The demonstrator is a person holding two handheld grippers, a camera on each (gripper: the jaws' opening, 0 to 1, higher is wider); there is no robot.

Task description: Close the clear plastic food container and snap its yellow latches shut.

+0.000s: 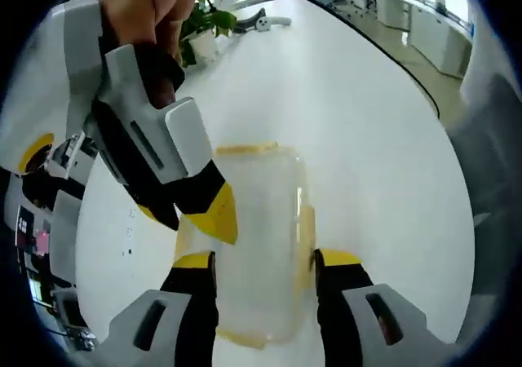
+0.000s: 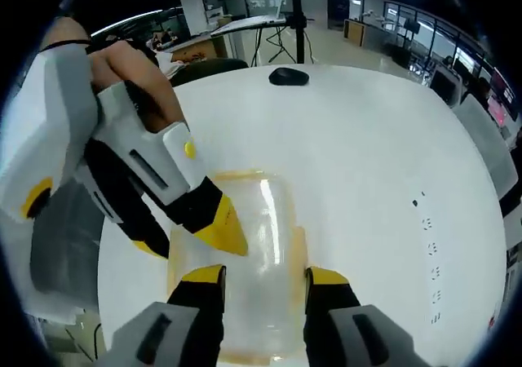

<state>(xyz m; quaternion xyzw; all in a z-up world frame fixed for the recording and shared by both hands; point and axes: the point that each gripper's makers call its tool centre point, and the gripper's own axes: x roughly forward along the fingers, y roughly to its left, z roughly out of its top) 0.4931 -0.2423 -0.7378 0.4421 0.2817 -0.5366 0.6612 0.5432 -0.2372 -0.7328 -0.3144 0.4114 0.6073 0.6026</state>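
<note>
- The clear plastic food container (image 1: 259, 245) is lying flat on the white desk (image 1: 367, 139), lid already down on it by the look of things, with a yellow latch (image 1: 245, 149) visible along its far edge.
- In the left gripper view, the left tongs (image 1: 265, 273) are spread wide and set down either side of the container. The box sits between the jaws, but whether they're actually pressing on its walls can't be told.
- Probably it's being straddled like that so the box is kept from sliding while the latches get pushed.
- The right tongs (image 1: 208, 212) are brought in from the left of that view, yellow tips angled down onto the container's near-left edge, seemingly right where a side latch would be. How far those jaws are parted can't be made out there.
- In the right gripper view the same thing is mirrored: the right tongs (image 2: 265, 281) are held wide apart around the container (image 2: 257, 245), with the left tongs (image 2: 212, 228) poking down at its left side.
- A potted plant (image 1: 204, 24) and a black computer mouse (image 2: 289, 76) are left well apart from the action, at the far side of the desk.
</note>
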